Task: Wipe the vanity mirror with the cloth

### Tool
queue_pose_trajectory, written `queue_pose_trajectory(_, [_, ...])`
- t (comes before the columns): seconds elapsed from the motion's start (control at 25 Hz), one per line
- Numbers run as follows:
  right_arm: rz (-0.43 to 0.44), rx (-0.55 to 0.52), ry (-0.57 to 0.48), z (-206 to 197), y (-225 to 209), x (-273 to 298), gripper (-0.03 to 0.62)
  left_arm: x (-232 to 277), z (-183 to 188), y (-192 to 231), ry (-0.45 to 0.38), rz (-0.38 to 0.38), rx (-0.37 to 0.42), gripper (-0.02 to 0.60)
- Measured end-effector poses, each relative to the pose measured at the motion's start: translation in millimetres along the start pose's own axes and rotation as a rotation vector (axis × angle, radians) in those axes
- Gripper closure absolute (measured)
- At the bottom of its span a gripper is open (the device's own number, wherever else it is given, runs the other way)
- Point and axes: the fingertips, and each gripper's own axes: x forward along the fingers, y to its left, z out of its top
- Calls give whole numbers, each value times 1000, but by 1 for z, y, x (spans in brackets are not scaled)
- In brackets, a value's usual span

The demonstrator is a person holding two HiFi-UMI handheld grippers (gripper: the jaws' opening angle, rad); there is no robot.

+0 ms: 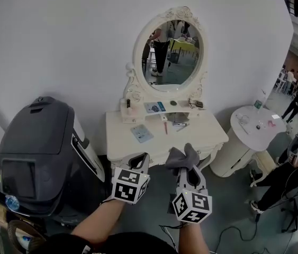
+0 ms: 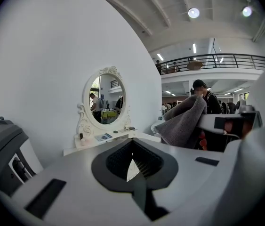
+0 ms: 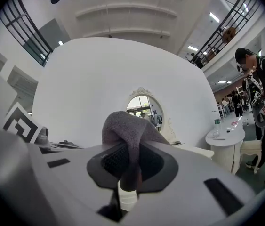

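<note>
Two grippers sit side by side low in the head view, over grey floor (image 1: pixel 156 202) just short of the vanity's front edge. The left gripper (image 1: pixel 140 159) has its jaws drawn together, only a sliver of light between the pads and nothing in them. The right gripper (image 1: pixel 187 169) has its jaws clamped on a grey cloth (image 1: pixel 183 156), which bunches above the jaw tips and folds down between the pads. In the left gripper view the cloth (image 2: pixel 185 122) hangs just to the right of the left jaws.

A bulky dark grey machine (image 1: pixel 37 142) crowds the left side, close to the vanity's left edge, and a round white side table (image 1: pixel 246 134) stands near its right corner; the front between them is open. The white surface (image 1: pixel 122 139) is bare along its front strip, with a pale blue card (image 1: pixel 142 133) and small items farther back. Beyond, the oval vanity mirror (image 1: pixel 174 54) stands upright in a carved white frame against the white wall, well apart from the cloth, ahead of it and higher.
</note>
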Motion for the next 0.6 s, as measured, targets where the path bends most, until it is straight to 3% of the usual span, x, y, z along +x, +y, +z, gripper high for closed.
queue_pose_trajectory(0.28, [46,6,16,0,-24,8,553,18,1,-18,5,30,-2,575])
queue_pose_trajectory(0.6, [59,16,39,-7,-47,24,553,50,-1,-33,23,13,10,575])
